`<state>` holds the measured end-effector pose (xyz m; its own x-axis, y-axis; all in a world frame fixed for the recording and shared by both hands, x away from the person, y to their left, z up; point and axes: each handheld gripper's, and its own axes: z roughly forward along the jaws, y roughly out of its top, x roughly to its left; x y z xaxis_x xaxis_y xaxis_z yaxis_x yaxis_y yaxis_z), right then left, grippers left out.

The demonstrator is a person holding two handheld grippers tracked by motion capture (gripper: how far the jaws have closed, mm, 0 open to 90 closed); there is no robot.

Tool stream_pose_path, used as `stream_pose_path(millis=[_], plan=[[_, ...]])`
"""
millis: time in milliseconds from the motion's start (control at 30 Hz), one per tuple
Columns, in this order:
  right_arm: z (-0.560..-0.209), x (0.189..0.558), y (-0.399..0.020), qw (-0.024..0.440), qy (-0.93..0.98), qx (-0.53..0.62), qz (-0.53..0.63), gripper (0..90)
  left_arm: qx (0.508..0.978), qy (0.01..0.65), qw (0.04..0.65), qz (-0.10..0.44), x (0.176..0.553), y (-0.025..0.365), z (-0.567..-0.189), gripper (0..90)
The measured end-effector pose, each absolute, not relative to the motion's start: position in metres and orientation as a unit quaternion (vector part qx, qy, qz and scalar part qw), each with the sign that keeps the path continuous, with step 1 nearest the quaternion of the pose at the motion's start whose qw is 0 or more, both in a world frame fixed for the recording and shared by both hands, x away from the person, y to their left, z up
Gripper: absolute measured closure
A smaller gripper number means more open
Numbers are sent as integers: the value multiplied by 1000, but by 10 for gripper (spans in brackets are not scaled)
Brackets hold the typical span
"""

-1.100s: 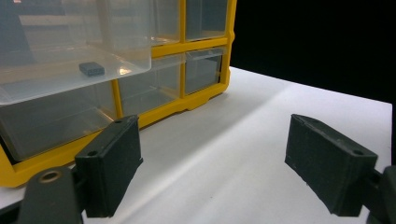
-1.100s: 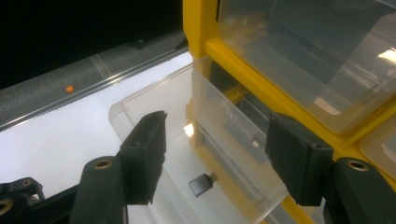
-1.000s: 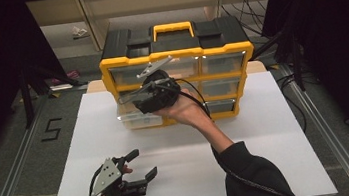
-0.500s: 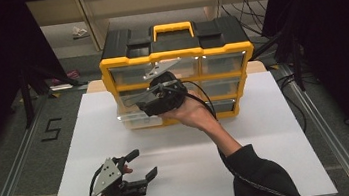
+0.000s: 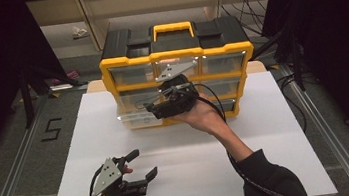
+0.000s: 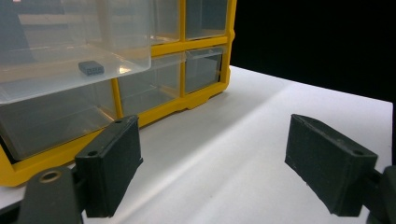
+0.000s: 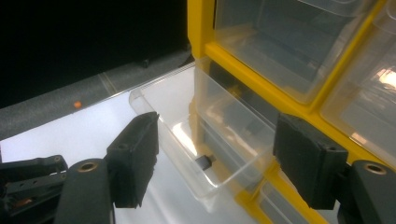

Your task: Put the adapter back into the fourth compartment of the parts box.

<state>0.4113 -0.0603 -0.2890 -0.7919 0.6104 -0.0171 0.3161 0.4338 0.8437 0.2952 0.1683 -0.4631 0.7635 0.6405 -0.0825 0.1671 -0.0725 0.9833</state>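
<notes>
So the right gripper [image 5: 156, 111] is backing off from the pulled-out clear plastic drawer [image 7: 187, 140] of the yellow-and-black plastic organizer cabinet [image 5: 175, 57]. Compared with a second ago, the hand is sitting further right and a bit nearer the cabinet's middle in the high view, and its jaws have just been opening. They're spread wide now with nothing pinched between them. In the right gripper view the drawer is sitting out beyond the pads, not touched by either one.

My read: the small dark grey block [image 7: 203, 162] is already lying on the drawer floor, so the drop-off part looks done and what's left is probably pushing the drawer shut. That's a guess, though.

The left gripper [image 5: 140, 165] is just hanging out low on the white tabletop [image 5: 281, 165], well apart from the cabinet, jaws spread and empty. In the left gripper view you can see the same little block [image 6: 91, 68] through the drawer's clear bottom.

Counting stuff:
- one cabinet, with one yellow carry handle [image 5: 172, 28] on top
- one drawer sticking out, in the left column; the rest are sitting flush
- one block in that drawer
- two grippers, both open

Can't tell if the closed drawers are holding anything, too much glare.
</notes>
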Motion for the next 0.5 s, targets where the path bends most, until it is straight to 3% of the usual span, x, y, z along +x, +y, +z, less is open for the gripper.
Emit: stream_pose_path(millis=[500], plan=[[-290,400,-92,167,814,288,477,306,707,287,618,192,296,168,-463,179]])
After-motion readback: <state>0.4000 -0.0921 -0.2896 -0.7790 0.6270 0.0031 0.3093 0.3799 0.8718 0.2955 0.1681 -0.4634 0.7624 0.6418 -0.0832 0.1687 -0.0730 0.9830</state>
